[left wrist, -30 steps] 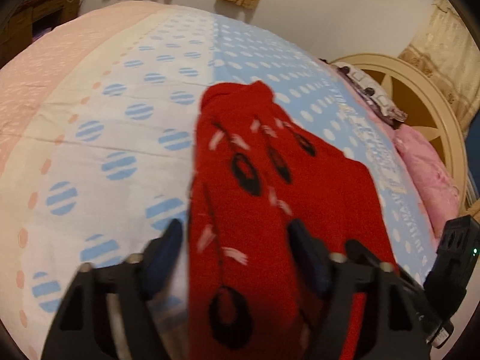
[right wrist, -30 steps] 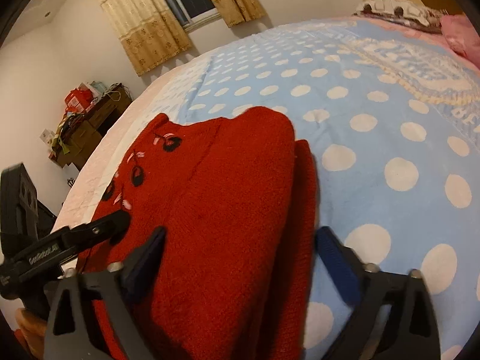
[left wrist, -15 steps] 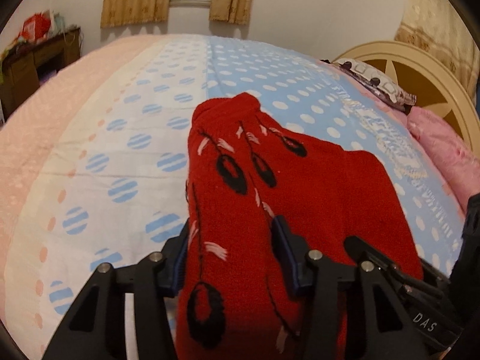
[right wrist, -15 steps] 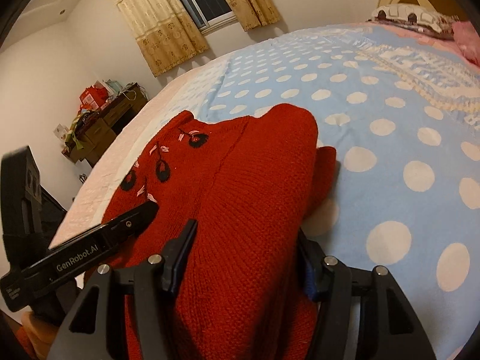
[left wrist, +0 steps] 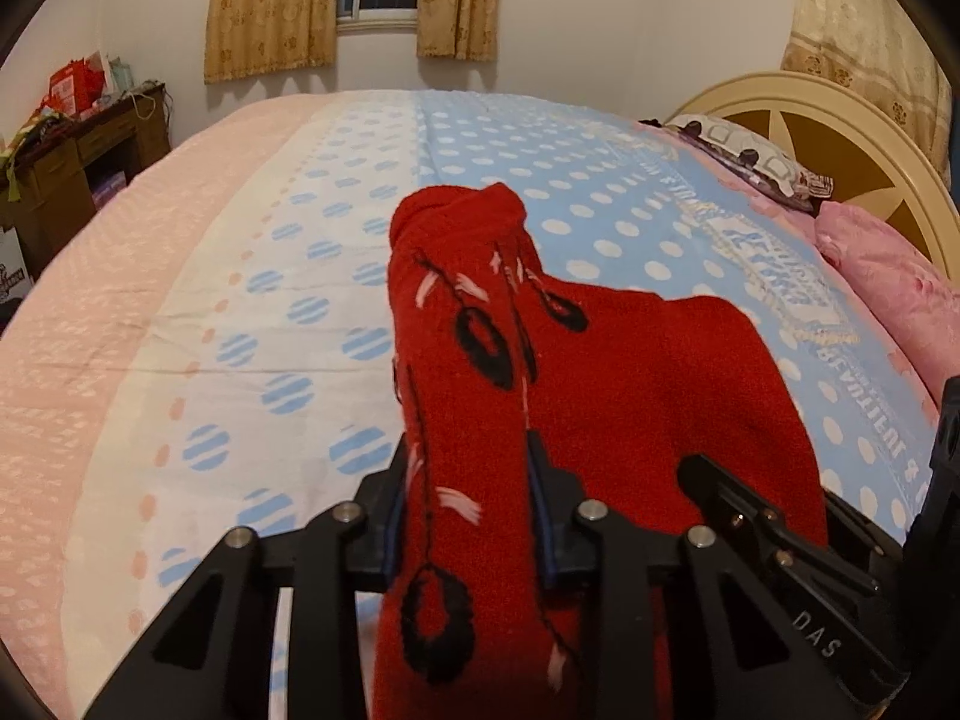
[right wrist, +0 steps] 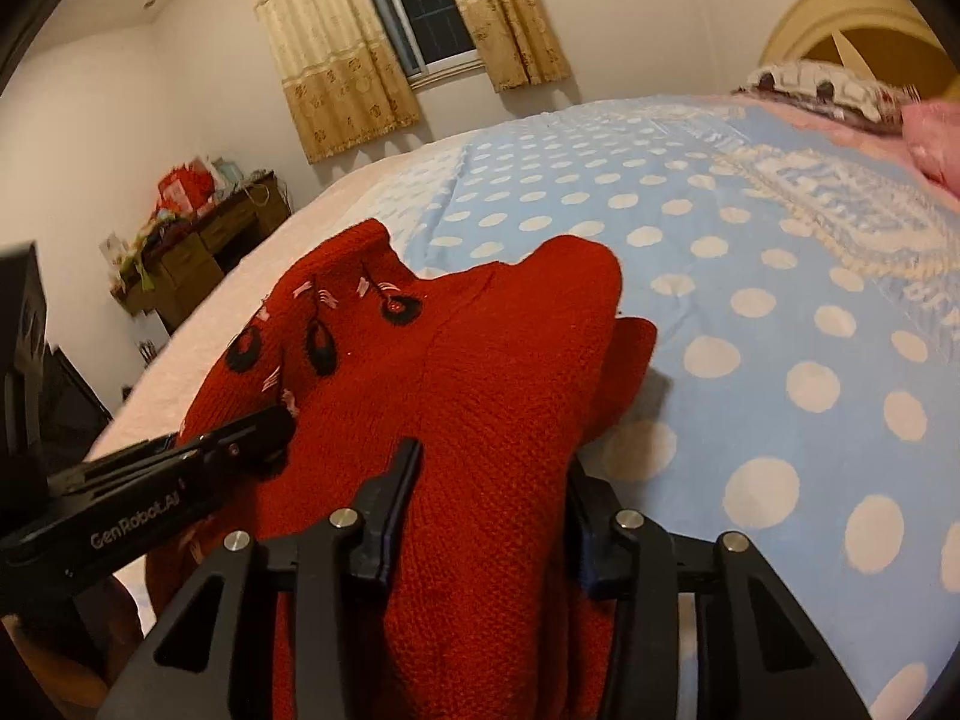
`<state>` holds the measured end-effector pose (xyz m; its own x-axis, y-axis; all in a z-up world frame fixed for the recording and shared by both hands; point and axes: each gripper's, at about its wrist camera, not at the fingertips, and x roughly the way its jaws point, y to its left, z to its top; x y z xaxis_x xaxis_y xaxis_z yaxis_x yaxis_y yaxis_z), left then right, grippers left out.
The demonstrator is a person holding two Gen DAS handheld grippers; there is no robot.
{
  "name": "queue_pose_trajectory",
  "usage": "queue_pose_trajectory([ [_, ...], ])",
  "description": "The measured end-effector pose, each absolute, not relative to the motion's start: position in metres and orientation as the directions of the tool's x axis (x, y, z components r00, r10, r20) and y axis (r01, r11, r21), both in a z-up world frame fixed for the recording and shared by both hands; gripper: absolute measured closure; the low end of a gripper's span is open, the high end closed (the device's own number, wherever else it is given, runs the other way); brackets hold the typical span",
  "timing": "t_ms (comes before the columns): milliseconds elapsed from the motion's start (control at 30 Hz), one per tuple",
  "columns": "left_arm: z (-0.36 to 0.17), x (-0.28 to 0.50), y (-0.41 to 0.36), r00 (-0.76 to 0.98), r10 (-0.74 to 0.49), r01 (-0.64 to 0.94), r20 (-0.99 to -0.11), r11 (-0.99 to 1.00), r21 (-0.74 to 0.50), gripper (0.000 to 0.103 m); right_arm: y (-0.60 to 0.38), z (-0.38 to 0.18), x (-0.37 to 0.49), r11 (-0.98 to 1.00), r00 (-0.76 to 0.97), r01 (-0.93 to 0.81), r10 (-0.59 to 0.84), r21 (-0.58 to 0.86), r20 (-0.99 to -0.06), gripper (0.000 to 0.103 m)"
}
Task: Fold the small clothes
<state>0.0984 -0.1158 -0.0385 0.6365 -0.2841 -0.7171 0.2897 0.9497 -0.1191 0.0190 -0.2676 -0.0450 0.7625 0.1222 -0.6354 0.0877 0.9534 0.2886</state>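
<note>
Both tongs, left (left wrist: pixel 468 516) and right (right wrist: pixel 489 510), pinch the red sweater (left wrist: pixel 600 372) above the dotted bedsheet (left wrist: pixel 240 300); pink pillow (left wrist: pixel 888 282) and headboard (left wrist: pixel 840 126) lie far right.

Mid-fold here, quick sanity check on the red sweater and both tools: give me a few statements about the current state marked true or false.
1. The left tool is shut on the red sweater. True.
2. The right tool is open and clear of the fabric. False: its fingers pinch a bunch of the sweater.
3. The sweater lies on a bedspread with dots. True.
4. The black-and-pink embroidery is on the part that the left tool grips. True.
5. The sweater is draped over the pink pillow. False: the pillow sits apart, by the headboard.
</note>
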Motion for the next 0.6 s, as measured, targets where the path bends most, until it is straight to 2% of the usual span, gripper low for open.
queue_pose_trajectory([
  [300, -0.032, 0.075, -0.092, 0.617, -0.260, 0.271, -0.743, 0.956, -0.110, 0.069, -0.243, -0.031, -0.019, 0.912, 0.761, 0.082, 0.203, 0.402, -0.616, 0.062],
  [600, -0.034, 0.046, -0.035, 0.606, -0.241, 0.222, -0.758, 0.966, -0.130, 0.070, -0.186, -0.027, -0.045, 0.903, 0.735, 0.016, 0.280, 0.429, -0.618, 0.063],
])
